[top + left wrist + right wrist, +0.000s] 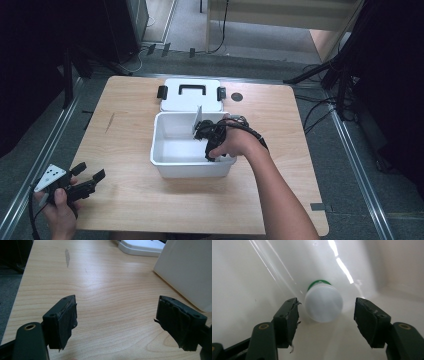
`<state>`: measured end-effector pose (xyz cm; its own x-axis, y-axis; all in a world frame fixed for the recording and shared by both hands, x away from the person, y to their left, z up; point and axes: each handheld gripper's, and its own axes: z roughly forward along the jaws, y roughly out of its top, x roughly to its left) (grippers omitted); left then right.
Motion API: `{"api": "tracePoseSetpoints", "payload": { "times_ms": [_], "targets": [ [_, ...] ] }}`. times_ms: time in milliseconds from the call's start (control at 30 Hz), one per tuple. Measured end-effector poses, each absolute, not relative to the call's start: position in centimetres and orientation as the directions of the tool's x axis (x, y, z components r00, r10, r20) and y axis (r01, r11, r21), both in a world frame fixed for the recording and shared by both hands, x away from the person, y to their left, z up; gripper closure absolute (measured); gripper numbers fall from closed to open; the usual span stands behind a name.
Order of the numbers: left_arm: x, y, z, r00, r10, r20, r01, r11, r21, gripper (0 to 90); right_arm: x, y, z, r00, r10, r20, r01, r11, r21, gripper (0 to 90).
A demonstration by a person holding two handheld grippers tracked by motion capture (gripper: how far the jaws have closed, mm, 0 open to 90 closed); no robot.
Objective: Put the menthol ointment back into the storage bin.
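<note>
A white plastic box [192, 167] stands in the middle of the wooden table, with its lid [190, 95] lying flat just behind it. My right gripper [212, 142] reaches down into the box's right half. In the right gripper view it [325, 315] is open, its jaws on either side of a small white-capped bottle [323, 303] with a green ring, which lies on the box floor. A gap shows on each side of the cap. My left gripper [90, 175] hovers at the table's front left corner, open and empty [116, 320].
A thin grey divider [197, 122] stands upright inside the box. A dark round mark [237, 97] sits on the table beside the lid. The box's white side wall [186, 267] shows to the right of the left gripper. Bare wood [100, 285] lies ahead of it.
</note>
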<state>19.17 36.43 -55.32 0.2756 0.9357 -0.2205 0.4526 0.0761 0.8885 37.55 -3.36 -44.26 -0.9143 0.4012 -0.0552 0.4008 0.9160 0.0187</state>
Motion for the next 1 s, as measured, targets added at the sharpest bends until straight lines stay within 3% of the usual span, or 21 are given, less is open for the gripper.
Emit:
{"api": "tracePoseSetpoints", "payload": {
  "times_ms": [433,1000],
  "targets": [
    [19.2,36.4,-55.3,0.274,0.935,-0.224,0.45,0.082,0.889,17.9,36.9,-5.6,-38.3,-0.893,0.443,-0.082,0.431,0.893,0.13,36.0],
    [19.2,36.4,-55.3,0.273,0.937,-0.218,0.452,0.075,0.889,17.9,35.9,-11.3,-34.9,-0.854,0.509,-0.111,0.483,0.853,0.196,33.4]
  ]
}}
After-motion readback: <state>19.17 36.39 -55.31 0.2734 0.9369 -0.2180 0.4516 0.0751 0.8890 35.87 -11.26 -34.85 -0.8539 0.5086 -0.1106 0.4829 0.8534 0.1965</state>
